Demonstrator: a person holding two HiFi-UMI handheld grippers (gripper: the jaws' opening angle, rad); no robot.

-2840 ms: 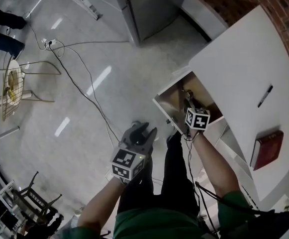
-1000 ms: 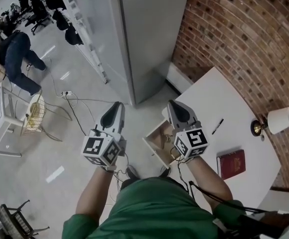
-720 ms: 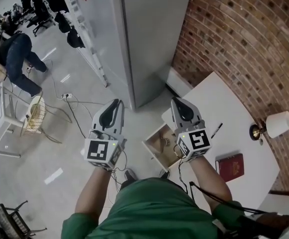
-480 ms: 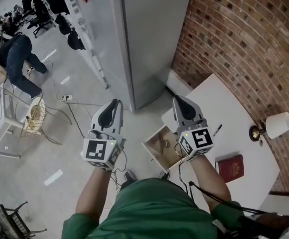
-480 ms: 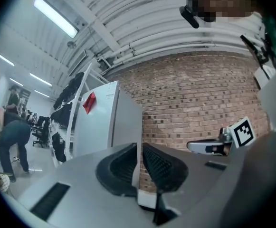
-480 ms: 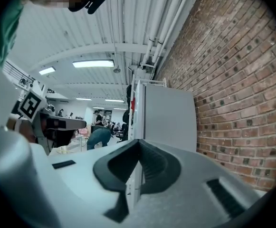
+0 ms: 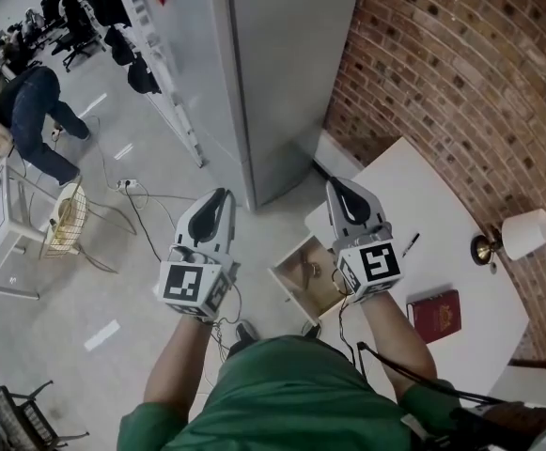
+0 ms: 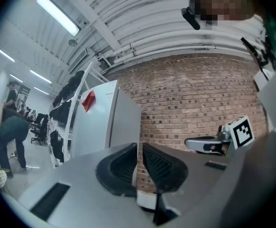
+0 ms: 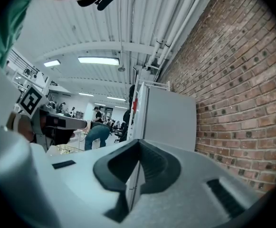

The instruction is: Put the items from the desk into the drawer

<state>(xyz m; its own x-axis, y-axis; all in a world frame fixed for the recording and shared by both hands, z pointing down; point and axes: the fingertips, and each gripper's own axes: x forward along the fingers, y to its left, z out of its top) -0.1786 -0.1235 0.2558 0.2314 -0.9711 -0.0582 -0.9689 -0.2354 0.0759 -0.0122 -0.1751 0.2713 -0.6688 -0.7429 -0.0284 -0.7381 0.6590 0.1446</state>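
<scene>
In the head view the white desk (image 7: 413,195) carries a black pen (image 7: 411,244) and a dark red book (image 7: 434,314). Its wooden drawer (image 7: 303,278) is pulled open below the desk's left edge, and something small lies inside that I cannot make out. Both grippers are held up level, side by side, away from these items. My left gripper (image 7: 221,196) (image 8: 138,149) holds nothing, its jaws drawn together to a hairline slit. Above the drawer, my right gripper (image 7: 337,188) (image 9: 138,145) is shut and empty.
A table lamp (image 7: 515,233) stands at the desk's right end against the brick wall (image 7: 460,73). A tall grey cabinet (image 7: 282,73) rises ahead. Cables (image 7: 136,200) and a wire chair (image 7: 61,219) are on the floor at left, where a person (image 7: 33,111) bends over.
The right gripper has left the drawer and both grippers have lifted to point level. The head view has swung up from the floor. In the last half second nothing has visibly shifted.
</scene>
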